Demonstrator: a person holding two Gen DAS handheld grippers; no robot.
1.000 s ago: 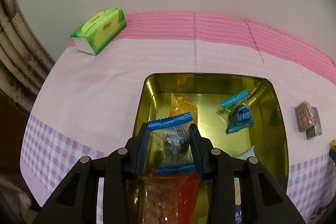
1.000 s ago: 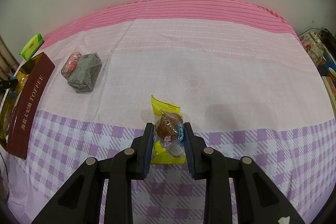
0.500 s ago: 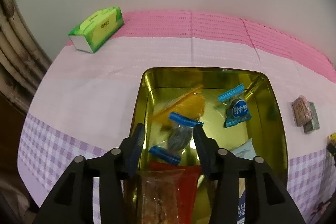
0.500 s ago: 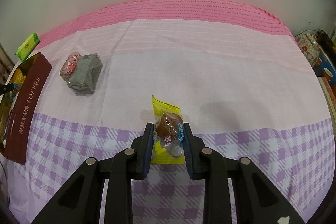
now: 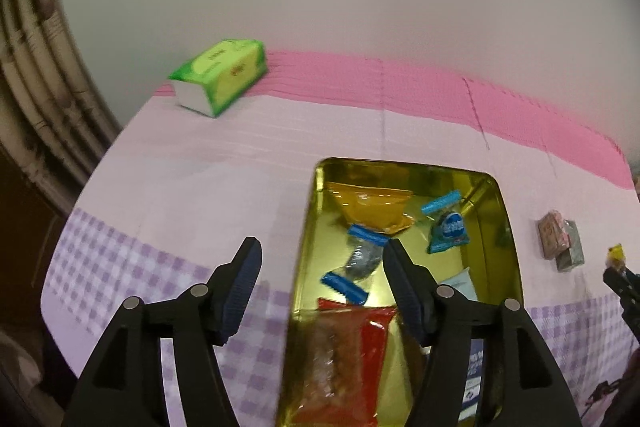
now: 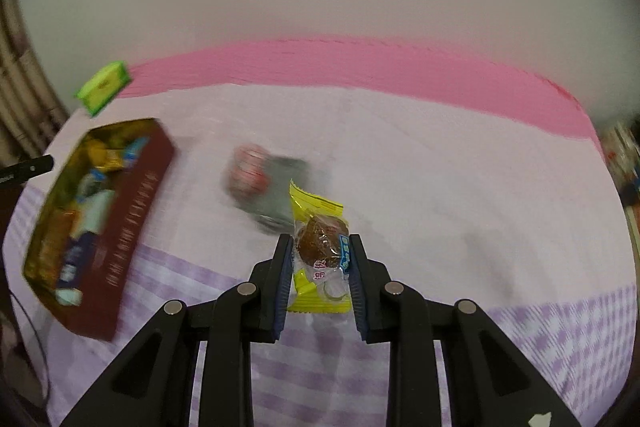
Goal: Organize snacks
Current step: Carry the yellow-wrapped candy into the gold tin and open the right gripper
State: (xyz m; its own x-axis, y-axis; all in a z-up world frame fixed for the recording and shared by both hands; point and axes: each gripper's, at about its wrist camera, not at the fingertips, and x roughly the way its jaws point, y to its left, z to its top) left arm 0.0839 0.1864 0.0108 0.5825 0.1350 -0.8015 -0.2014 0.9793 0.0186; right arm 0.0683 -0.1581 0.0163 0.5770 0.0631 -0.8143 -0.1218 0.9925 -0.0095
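Note:
A gold-lined tin (image 5: 509,227) with a maroon side (image 6: 132,219) holds several snacks: an orange packet (image 5: 372,207), a blue candy (image 5: 448,229), a red packet (image 5: 352,355). A blue-ended grey candy (image 5: 358,263) lies loose in it, below my left gripper (image 5: 320,261), whose jaws are opening with nothing pressed between them. My right gripper (image 6: 320,255) is shut on a yellow-wrapped brown snack (image 6: 320,239), held above the cloth right of the tin. A pink and a grey snack (image 6: 264,187) lie on the cloth behind it.
A green tissue pack (image 5: 220,81) sits at the back left near the wall. The pink and lilac checked tablecloth (image 6: 440,167) covers the table. Pipes (image 5: 32,79) run along the left edge. Cluttered items (image 6: 624,163) stand at the far right.
My left gripper let the blue-ended grey candy drop into the tin, opened wider and drew back upward. My right gripper carried the yellow snack up and left toward the tin.

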